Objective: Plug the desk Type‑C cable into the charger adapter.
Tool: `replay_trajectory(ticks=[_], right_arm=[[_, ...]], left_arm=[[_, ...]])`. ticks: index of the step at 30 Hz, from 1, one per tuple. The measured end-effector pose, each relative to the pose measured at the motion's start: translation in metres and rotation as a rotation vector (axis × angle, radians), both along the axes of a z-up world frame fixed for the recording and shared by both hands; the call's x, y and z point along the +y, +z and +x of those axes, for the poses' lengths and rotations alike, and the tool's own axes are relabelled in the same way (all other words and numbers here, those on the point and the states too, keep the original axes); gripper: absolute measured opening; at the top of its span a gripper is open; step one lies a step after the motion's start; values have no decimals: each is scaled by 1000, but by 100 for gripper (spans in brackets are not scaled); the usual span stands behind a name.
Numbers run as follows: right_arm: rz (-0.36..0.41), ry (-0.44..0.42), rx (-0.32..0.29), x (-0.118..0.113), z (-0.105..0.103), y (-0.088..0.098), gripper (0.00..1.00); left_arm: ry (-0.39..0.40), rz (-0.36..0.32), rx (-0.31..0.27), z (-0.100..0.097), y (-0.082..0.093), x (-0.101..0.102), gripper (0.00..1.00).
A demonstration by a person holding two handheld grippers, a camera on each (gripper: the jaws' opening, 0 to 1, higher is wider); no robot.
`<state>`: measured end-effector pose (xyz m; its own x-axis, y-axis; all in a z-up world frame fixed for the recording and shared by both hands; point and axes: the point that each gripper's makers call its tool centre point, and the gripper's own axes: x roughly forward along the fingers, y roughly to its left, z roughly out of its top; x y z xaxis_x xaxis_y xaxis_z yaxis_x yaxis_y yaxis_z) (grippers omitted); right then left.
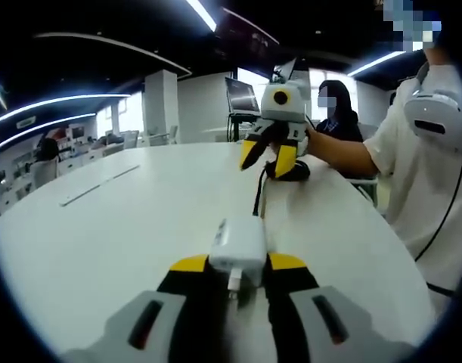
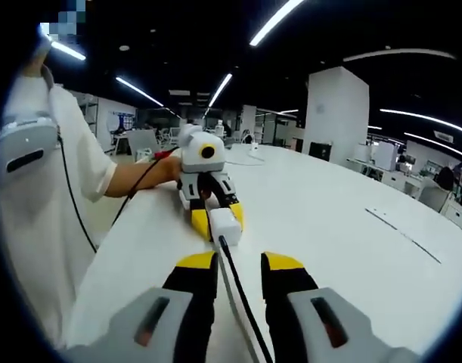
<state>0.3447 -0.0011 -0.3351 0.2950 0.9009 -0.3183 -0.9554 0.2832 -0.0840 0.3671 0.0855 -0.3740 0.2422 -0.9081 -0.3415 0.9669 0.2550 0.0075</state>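
Left tool [image 1: 238, 266] clamps the white adapter [image 1: 237, 249]; right tool [image 2: 239, 265] narrowly grips the black cable [image 2: 235, 283] (plug at adapter).

I sit at a big round white table [image 1: 102, 227] in a wide office room. Long bright strip lights [image 2: 280, 21] run across the dark ceiling. A thick square white pillar [image 2: 335, 110] stands behind the table. Far desks with dark computer screens [image 1: 242, 96] line the back.
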Motion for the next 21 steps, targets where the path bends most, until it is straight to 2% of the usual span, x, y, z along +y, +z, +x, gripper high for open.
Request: replay_trajectory(ticks=[10, 12, 15, 21], right_arm=[[43, -68, 9, -23, -2, 0, 23], [72, -81, 15, -26, -4, 5, 23], [102, -110, -8, -32, -5, 12, 25], [126, -128, -13, -40, -7, 16, 26]], left_arm=[[2, -1, 0, 4, -1, 2, 27], [1, 0, -2, 4, -1, 2, 27], [-2, 1, -7, 3, -1, 2, 27], [-6, 2, -15, 2, -1, 1, 27]])
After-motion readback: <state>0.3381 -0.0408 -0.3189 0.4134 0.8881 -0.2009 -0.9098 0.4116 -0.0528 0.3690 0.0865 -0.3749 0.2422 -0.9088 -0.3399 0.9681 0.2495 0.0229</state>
